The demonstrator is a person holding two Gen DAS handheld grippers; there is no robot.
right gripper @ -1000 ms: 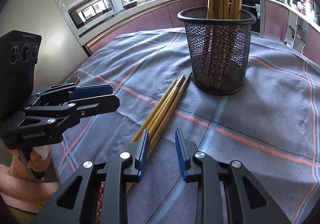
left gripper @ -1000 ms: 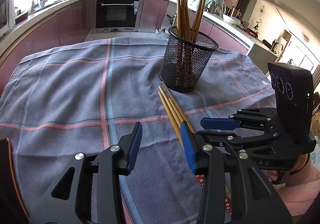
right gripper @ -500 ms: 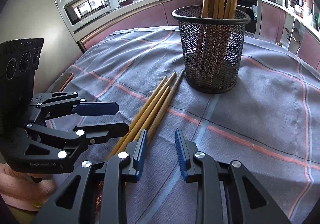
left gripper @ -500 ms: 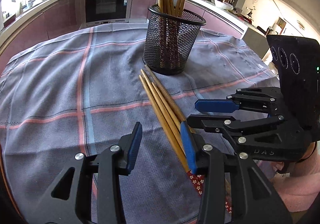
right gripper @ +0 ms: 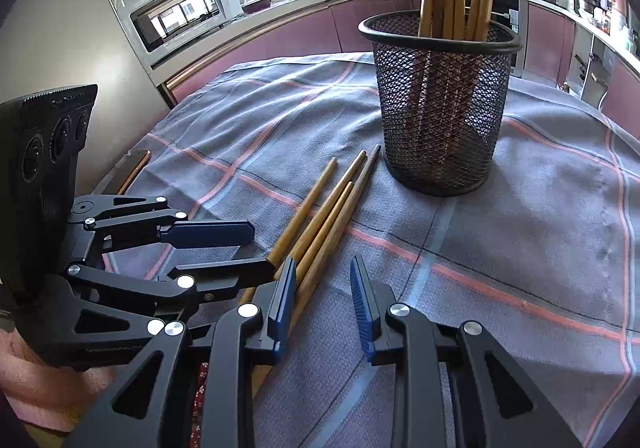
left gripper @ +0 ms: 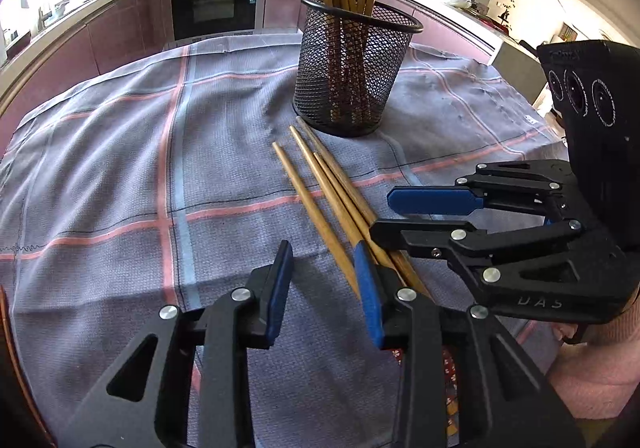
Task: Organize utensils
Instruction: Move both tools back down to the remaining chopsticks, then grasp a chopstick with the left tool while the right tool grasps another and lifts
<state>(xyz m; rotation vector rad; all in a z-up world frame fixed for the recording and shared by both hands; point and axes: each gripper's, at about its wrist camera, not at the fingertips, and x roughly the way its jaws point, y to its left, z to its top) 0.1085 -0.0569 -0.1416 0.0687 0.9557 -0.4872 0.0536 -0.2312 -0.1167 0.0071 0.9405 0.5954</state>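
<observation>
Several wooden chopsticks (left gripper: pixel 326 188) lie side by side on the grey checked tablecloth (left gripper: pixel 120 168), pointing at a black mesh holder (left gripper: pixel 352 68) that stands upright with several chopsticks in it. My left gripper (left gripper: pixel 324 272) is open and empty, low over the near ends of the loose chopsticks. My right gripper (left gripper: pixel 400 216) is open beside it on the right. In the right wrist view the right gripper (right gripper: pixel 324 288) is open, the chopsticks (right gripper: pixel 332 216) run past its left finger, the left gripper (right gripper: pixel 256 248) is at left, and the holder (right gripper: pixel 440 104) stands ahead.
A phone (right gripper: pixel 128 168) lies at the table's left edge. Kitchen counters, an oven (left gripper: pixel 216 0) and a microwave (right gripper: pixel 184 12) ring the table. A patterned red cloth (left gripper: pixel 448 372) shows under the chopsticks' near ends.
Both grippers have moved closer to the loose chopsticks and the holder. Both stay open. One chopstick now lies slightly apart from the others.
</observation>
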